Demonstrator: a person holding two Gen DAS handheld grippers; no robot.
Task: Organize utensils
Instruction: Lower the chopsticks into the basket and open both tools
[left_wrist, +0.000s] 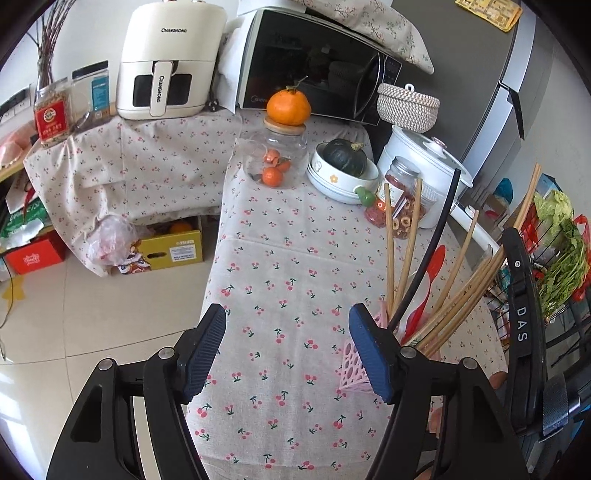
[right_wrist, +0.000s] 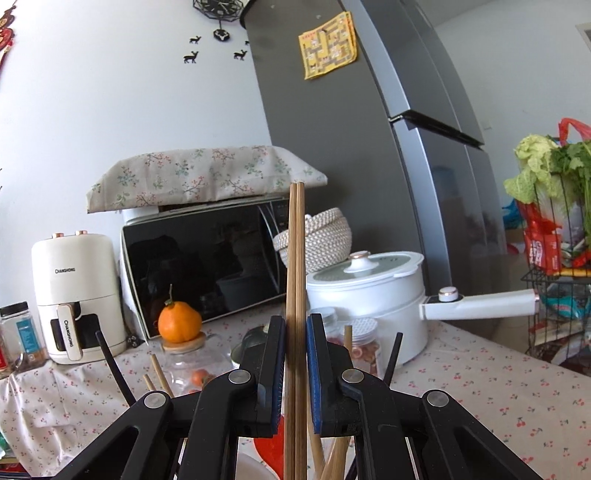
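Note:
A pink perforated utensil holder (left_wrist: 351, 369) stands on the cherry-print tablecloth (left_wrist: 280, 280), partly behind my left gripper's right finger. It holds several wooden chopsticks (left_wrist: 406, 254), a black chopstick (left_wrist: 432, 240) and a red-and-white spoon (left_wrist: 424, 291). My left gripper (left_wrist: 288, 354) is open and empty, just left of the holder. My right gripper (right_wrist: 295, 369) is shut on a pair of wooden chopsticks (right_wrist: 296, 258), held upright above the holder's other chopsticks (right_wrist: 159, 373) and the red spoon (right_wrist: 269, 450).
A glass jar (left_wrist: 277, 158) topped by an orange (left_wrist: 288, 105), a bowl with a dark squash (left_wrist: 341, 170), a snack jar (left_wrist: 400, 195) and a white pot (left_wrist: 424, 162) stand further back. Microwave (left_wrist: 314, 66) and air fryer (left_wrist: 166, 62) behind. A wire rack of vegetables (left_wrist: 554, 258) is on the right.

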